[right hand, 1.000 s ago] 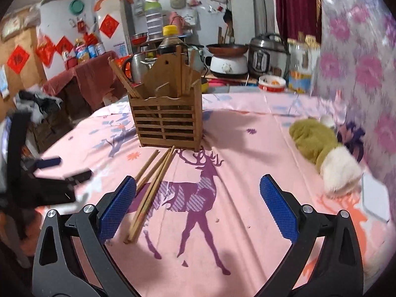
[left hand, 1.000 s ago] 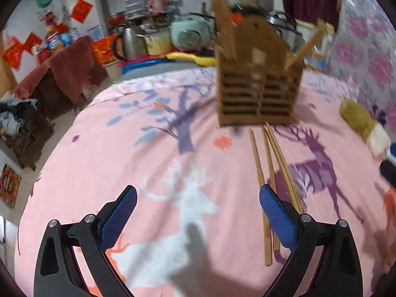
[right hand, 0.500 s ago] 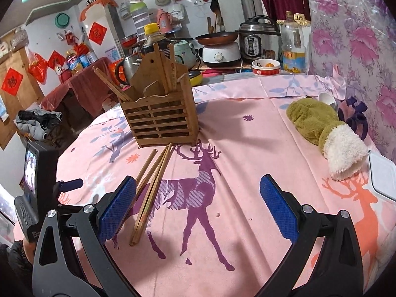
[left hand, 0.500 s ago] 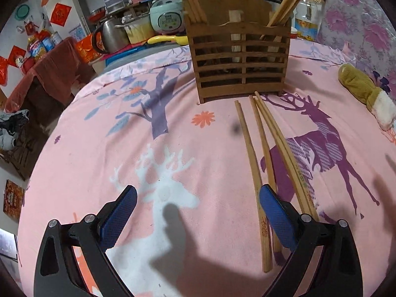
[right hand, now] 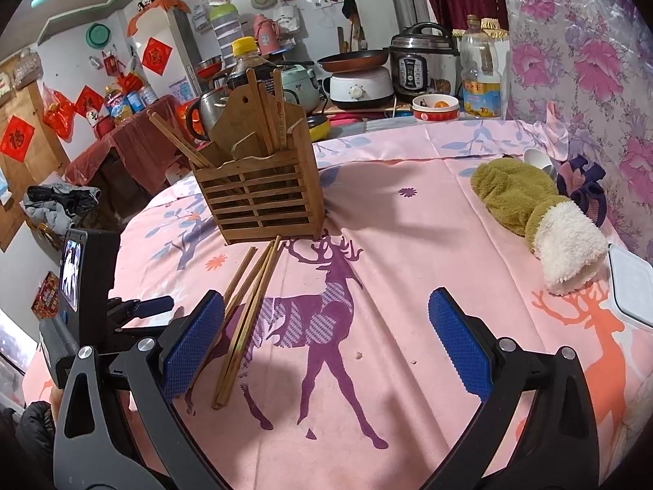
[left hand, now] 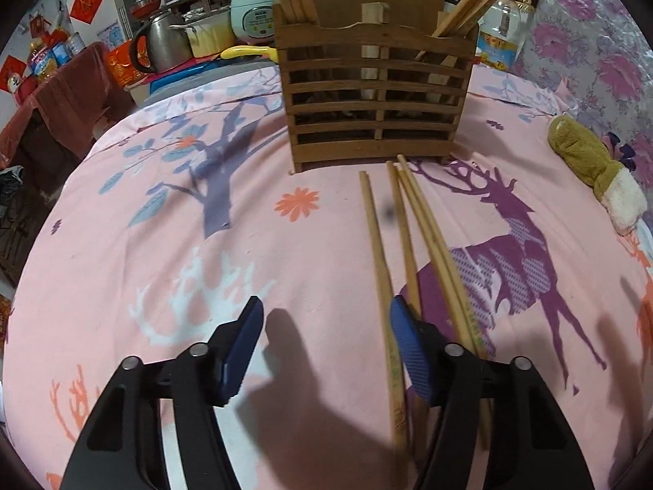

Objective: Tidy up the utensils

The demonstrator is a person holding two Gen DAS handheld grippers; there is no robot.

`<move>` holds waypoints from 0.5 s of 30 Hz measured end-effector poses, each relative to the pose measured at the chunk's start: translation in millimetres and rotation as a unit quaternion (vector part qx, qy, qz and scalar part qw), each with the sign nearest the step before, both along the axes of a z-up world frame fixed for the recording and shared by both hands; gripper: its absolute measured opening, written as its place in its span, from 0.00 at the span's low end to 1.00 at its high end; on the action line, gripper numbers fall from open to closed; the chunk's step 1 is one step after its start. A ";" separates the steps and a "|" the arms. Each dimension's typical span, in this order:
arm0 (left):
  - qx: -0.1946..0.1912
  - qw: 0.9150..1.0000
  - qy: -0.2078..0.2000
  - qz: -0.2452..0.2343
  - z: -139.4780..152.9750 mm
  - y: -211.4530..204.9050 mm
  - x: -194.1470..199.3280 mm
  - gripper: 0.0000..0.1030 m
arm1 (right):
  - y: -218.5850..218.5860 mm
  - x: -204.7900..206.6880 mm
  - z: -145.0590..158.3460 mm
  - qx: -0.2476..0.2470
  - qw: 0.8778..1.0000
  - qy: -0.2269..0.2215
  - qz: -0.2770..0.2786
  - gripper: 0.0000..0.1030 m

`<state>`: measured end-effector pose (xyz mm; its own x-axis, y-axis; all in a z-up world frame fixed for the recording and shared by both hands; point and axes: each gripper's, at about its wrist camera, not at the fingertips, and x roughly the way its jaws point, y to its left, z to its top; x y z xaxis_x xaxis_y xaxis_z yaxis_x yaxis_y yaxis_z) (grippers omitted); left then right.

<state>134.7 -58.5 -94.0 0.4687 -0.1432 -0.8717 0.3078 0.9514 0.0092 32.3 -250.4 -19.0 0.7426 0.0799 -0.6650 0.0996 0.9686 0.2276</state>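
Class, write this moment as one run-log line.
left gripper: closing, nothing pinched, beside chopsticks | right gripper: open, empty | holder: upright, some chopsticks inside | four on cloth

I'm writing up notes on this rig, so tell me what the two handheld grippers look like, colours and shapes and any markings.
Both look alike. The left gripper and the right gripper each have two black plastic fingers with cut-out slots and silver round pivot pins. Each fingertip carries a blue, finely textured rectangular pad. No cables or lettering show. In the right wrist view the left unit's black body carries a small lit screen.
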 end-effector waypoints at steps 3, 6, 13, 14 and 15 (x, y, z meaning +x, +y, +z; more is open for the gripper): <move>-0.016 1.000 0.021 -0.013 -4.5 -4.5 1.5 0.60 | 0.1 0.7 -1.0 -0.001 1.000 0.002 0.001 0.94; -0.011 1.000 0.021 -0.017 -6.5 -8.9 0.9 0.60 | 0.5 1.0 -1.3 -0.002 1.000 0.002 0.001 0.94; 0.009 1.000 0.006 -0.012 -7.9 -12.2 4.6 0.23 | 3.9 0.9 -0.7 -0.027 1.000 -0.004 -0.001 0.94; 0.011 1.000 0.006 -0.005 -7.5 -7.8 5.5 0.08 | 4.1 0.4 0.0 -0.033 0.999 -0.006 -0.002 0.94; 0.011 1.000 0.007 0.003 -7.8 -1.9 6.5 0.07 | 4.2 0.0 0.6 -0.038 0.999 -0.009 -0.003 0.94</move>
